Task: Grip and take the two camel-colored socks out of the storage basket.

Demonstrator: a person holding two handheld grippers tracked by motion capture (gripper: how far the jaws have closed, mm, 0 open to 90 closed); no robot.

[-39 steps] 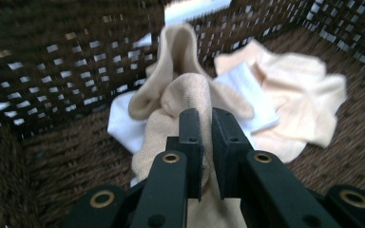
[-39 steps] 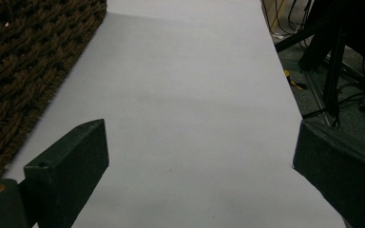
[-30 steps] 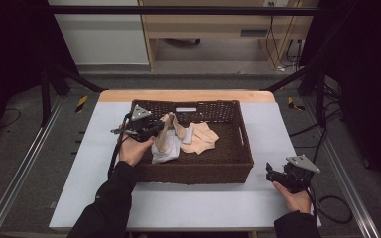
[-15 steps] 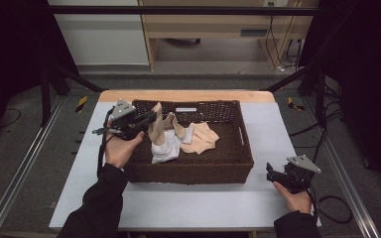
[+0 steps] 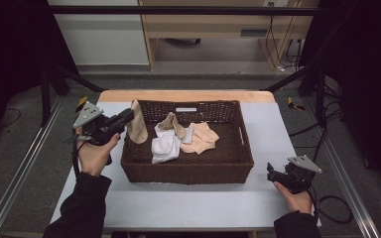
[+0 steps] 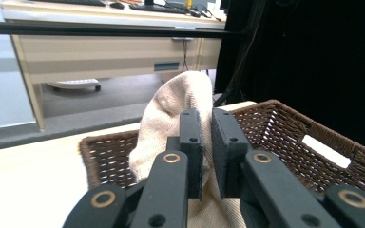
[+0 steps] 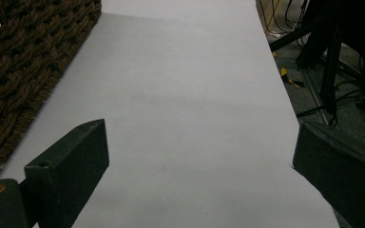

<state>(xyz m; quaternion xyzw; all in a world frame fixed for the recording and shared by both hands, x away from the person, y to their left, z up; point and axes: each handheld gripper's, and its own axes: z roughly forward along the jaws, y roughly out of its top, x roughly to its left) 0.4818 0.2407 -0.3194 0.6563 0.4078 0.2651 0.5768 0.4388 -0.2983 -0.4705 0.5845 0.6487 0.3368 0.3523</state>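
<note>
High view: left gripper point(image 5: 127, 118) pinches a beige sock point(image 5: 138, 130) at the basket's point(image 5: 188, 168) nine-o'clock rim, lifted to clear the wall. Right gripper point(image 5: 273, 174) rests open at four o'clock, idle.

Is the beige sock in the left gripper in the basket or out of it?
Partly out. The left gripper holds the beige sock above the basket rim.

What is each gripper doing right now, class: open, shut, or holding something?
Left gripper: shut on the beige sock, lifted at the basket's left rim.
Right gripper: open, nothing between its jaws, over the table.
</note>
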